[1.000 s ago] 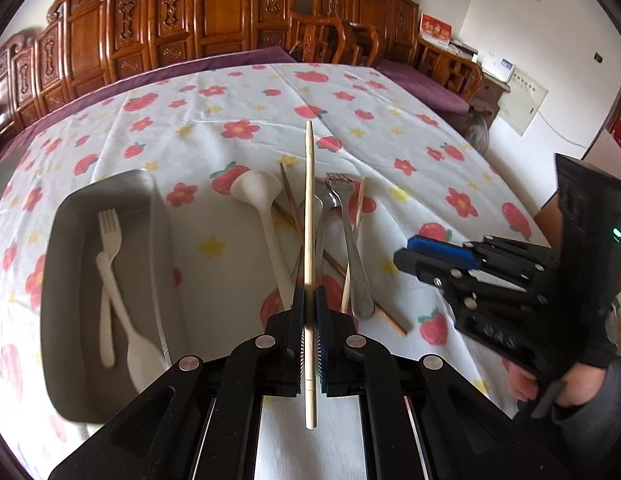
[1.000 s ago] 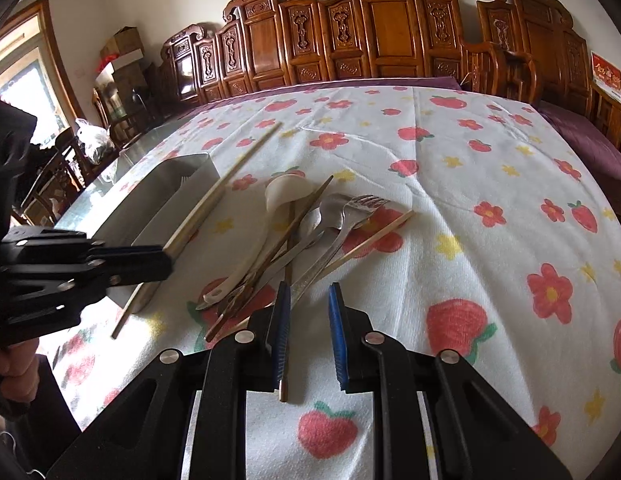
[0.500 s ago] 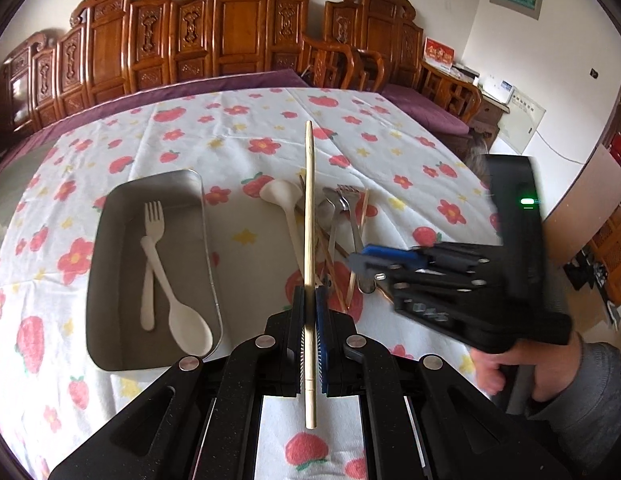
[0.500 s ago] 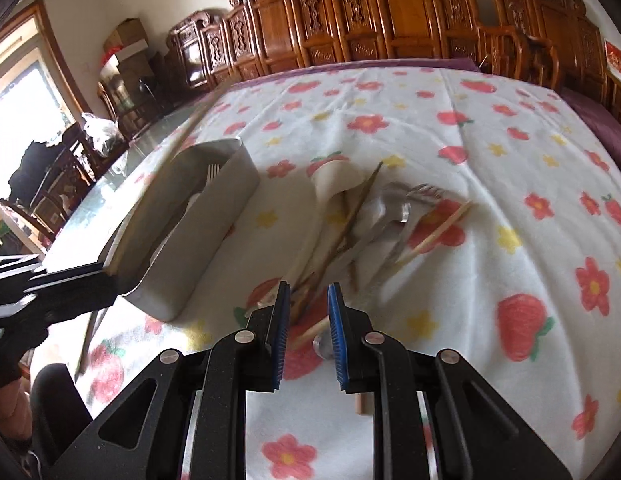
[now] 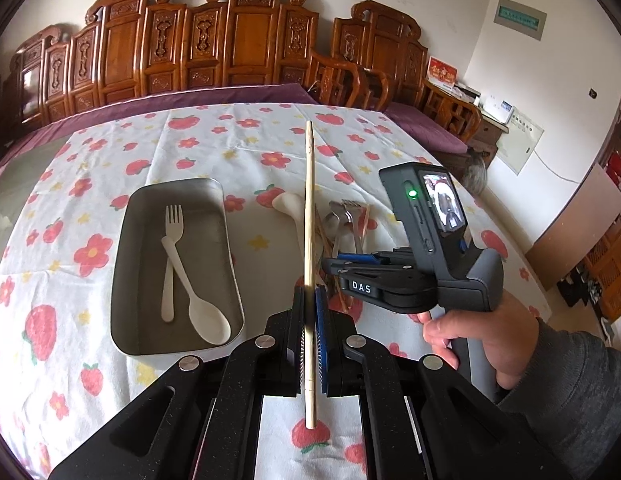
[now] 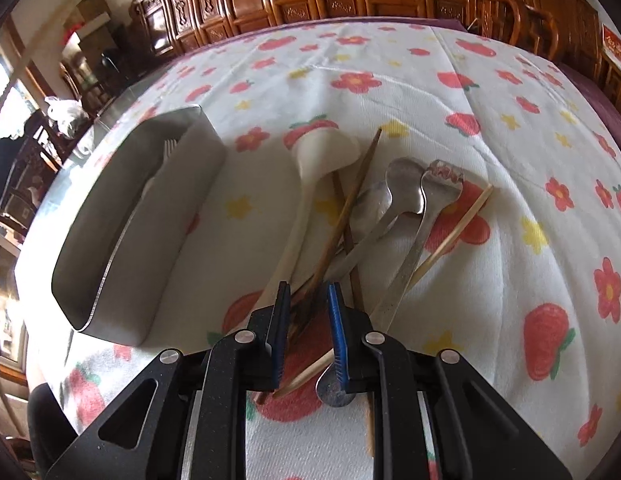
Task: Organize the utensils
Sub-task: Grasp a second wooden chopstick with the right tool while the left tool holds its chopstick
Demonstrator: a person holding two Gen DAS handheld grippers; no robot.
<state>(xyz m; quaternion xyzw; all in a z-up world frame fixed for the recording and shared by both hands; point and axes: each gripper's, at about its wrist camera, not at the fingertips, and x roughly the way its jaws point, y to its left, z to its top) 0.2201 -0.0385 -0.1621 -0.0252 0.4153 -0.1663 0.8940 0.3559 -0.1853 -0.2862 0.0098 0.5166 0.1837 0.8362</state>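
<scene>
Now the right gripper point(image 6: 308, 300), jaws apart, has dropped over the utensil pile point(image 6: 374, 216), hiding handle ends, while the left gripper point(image 5: 309, 304) stays clamped on a chopstick point(image 5: 309, 216).

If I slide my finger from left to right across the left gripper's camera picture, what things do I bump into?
Metal tray with a white fork and white spoon in it → the bamboo chopstick held by the left gripper → the right gripper → the person's hand.
</scene>
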